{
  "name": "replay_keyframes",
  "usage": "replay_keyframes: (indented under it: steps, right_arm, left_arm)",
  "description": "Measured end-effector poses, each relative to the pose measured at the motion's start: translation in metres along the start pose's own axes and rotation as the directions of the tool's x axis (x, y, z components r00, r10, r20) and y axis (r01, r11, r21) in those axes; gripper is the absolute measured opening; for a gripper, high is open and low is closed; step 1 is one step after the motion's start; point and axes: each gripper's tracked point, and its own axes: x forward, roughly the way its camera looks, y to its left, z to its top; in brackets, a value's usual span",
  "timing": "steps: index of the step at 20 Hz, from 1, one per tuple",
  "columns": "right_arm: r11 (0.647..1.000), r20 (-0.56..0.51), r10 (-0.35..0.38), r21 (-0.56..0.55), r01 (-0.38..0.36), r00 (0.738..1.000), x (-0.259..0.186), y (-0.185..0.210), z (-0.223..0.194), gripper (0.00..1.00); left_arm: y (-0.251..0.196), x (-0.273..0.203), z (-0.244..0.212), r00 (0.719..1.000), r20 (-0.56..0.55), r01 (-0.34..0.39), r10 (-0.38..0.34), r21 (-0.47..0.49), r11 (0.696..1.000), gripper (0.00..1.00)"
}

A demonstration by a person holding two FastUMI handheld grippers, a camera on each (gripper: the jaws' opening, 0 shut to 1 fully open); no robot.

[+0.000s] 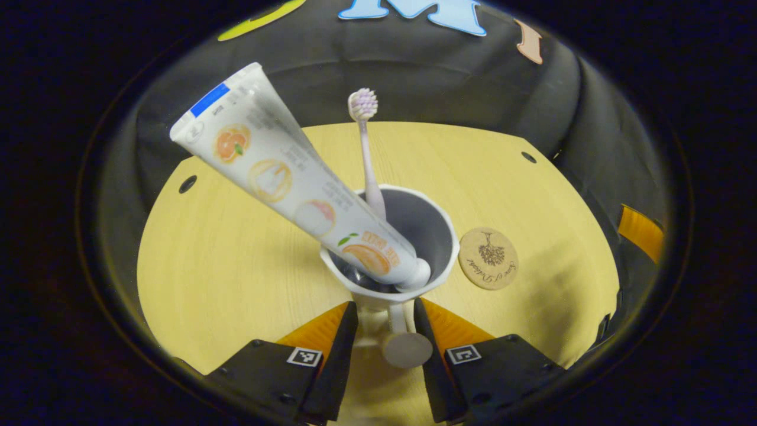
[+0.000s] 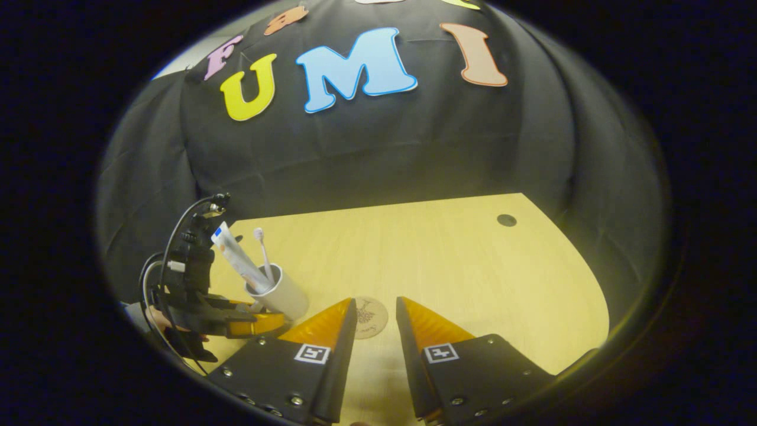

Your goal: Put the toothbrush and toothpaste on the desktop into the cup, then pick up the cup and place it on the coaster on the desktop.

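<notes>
Cup (image 1: 414,236) with toothpaste (image 1: 284,177) and toothbrush (image 1: 369,160), handle between spread left hand-held gripper (image 1: 385,310); coaster (image 1: 488,258) beside.

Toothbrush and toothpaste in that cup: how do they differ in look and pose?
The toothbrush is thin and stands nearly upright, bristles up; the toothpaste is a wide flat tube leaning far over the rim. The toothbrush looks plain, while the toothpaste carries printed fruit pictures. Both sit in the cup together.
</notes>
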Motion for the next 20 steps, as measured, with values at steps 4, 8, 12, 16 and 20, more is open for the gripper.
replay_keyframes:
  steps: [4, 8, 12, 16, 20]
  right_arm:
    - [1.000, -0.016, -0.005, -0.002, 0.005, 1.000, 0.002, -0.001, -0.005, 0.43]
    - [1.000, -0.025, 0.005, 0.005, -0.005, 1.000, 0.006, 0.003, -0.005, 0.43]
    - [1.000, -0.028, 0.007, 0.003, -0.007, 1.000, 0.006, 0.003, -0.006, 0.43]
    - [1.000, -0.030, -0.005, 0.008, 0.005, 1.000, 0.004, -0.005, -0.008, 0.43]
    - [1.000, -0.022, -0.013, 0.020, 0.014, 1.000, -0.001, -0.010, -0.005, 0.43]
  left_arm:
    - [0.002, 0.001, -0.002, 0.999, -0.021, -0.026, 0.026, 0.029, 0.999, 0.43]
    - [0.001, 0.006, -0.001, 0.999, -0.015, -0.042, 0.043, 0.049, 0.998, 0.30]
    - [-0.003, 0.008, 0.004, 0.999, 0.021, -0.047, 0.046, 0.048, 0.998, 0.30]
    - [-0.010, 0.005, 0.009, 0.998, 0.050, -0.048, 0.044, 0.074, 0.996, 0.30]
    - [-0.038, -0.002, 0.020, 0.997, 0.070, -0.024, 0.014, 0.130, 0.991, 0.30]
